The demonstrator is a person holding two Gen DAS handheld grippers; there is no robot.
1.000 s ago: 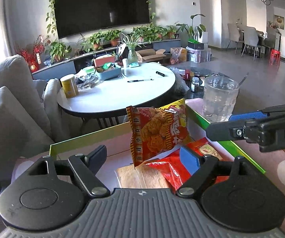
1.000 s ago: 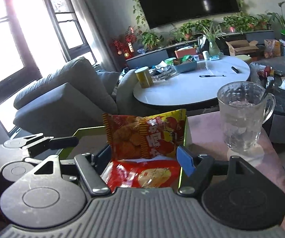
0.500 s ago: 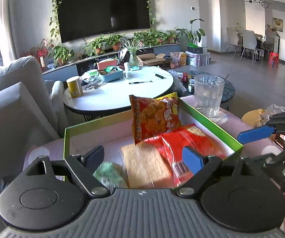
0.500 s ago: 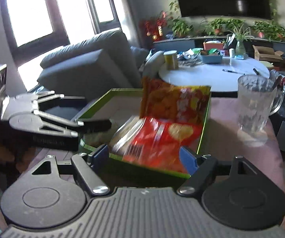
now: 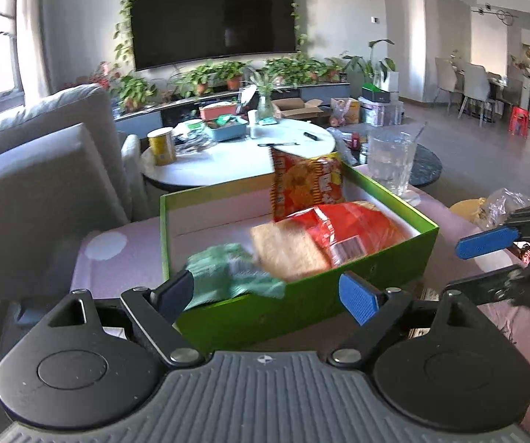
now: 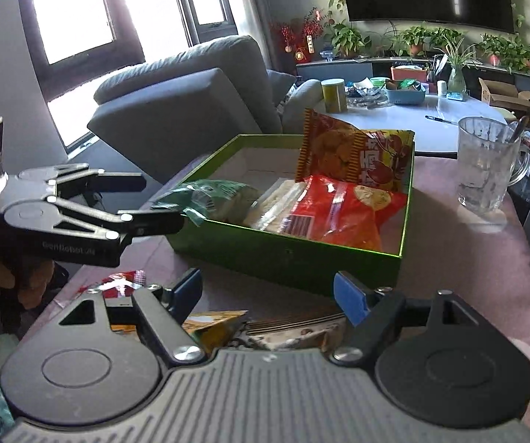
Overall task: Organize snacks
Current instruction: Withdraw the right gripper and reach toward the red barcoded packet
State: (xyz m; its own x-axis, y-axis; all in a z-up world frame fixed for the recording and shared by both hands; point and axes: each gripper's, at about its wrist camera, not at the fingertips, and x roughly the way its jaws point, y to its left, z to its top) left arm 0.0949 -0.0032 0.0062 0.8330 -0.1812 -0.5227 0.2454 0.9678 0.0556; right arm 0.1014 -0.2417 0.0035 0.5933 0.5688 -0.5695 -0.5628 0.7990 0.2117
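Right wrist view: my right gripper (image 6: 267,294) is spread wide, nothing in it, hovering just short of the green box (image 6: 287,254) on the pink tablecloth (image 6: 449,243). My left gripper (image 5: 266,293) is also released, empty, at the box's near wall. Inside the box: orange snack bag (image 6: 353,153) upright at the far wall, red chip bag (image 6: 335,214), cracker pack (image 5: 287,251), green packet (image 6: 213,193). Glass mug (image 6: 486,166) stands beside the box.

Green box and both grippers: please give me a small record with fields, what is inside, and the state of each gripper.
container: green box, open top, on pink cloth
inside: orange-yellow snack bag standing at far side; red bag; pale cracker pack; green packet
outside: glass mug beside the box
left gripper: open, empty
right gripper: open, empty
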